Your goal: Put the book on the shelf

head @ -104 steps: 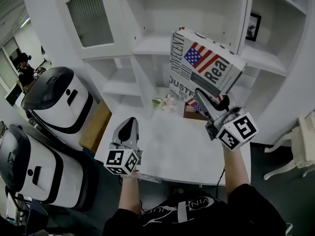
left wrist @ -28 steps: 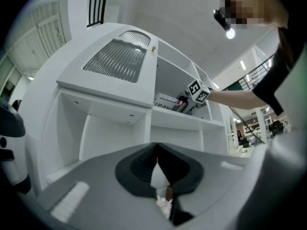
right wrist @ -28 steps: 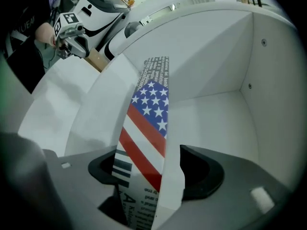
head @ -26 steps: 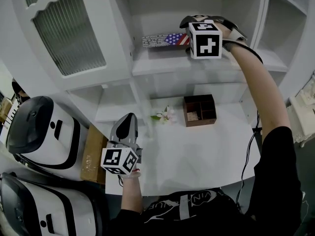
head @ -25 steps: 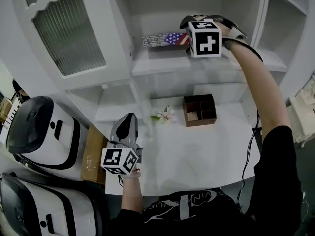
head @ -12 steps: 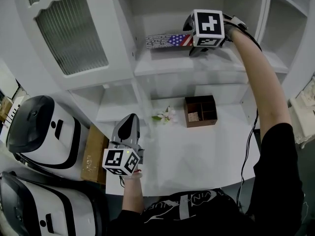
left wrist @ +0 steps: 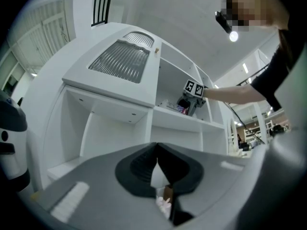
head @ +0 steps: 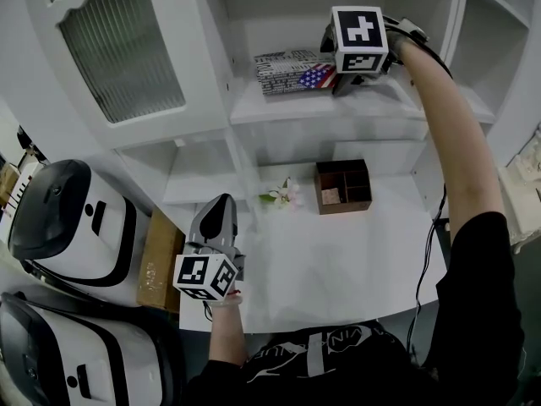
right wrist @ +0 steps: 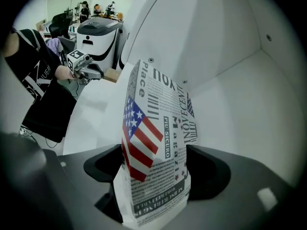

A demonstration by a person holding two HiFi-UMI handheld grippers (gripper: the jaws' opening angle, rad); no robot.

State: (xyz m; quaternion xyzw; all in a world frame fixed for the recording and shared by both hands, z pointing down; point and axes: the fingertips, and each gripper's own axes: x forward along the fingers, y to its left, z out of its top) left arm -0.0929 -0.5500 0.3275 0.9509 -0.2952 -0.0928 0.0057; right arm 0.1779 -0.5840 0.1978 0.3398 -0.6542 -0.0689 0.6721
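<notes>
Head view: the book lies on the shelf, towards the shelf's left end, its flag-printed end facing the right hand-held gripper. That gripper reaches in over the shelf from the shelf's right side, the arm stretched up to it. In the right gripper view the book stands between the jaws. The jaws have just been opening and are now spread wide, and a dark gap shows between the left-hand jaw and the book's side, so the pads do not clamp it. The white back wall of the shelf rises behind the book.

The left hand-held gripper hangs well below the shelf, over the left edge of the tabletop. Its jaws are closed together with nothing between them, as the left gripper view shows.

On the tabletop, directly below the shelf, sit a small wooden box with compartments and, just beside it, a pale flower. Left of the shelf is a cabinet door with ribbed glass.
</notes>
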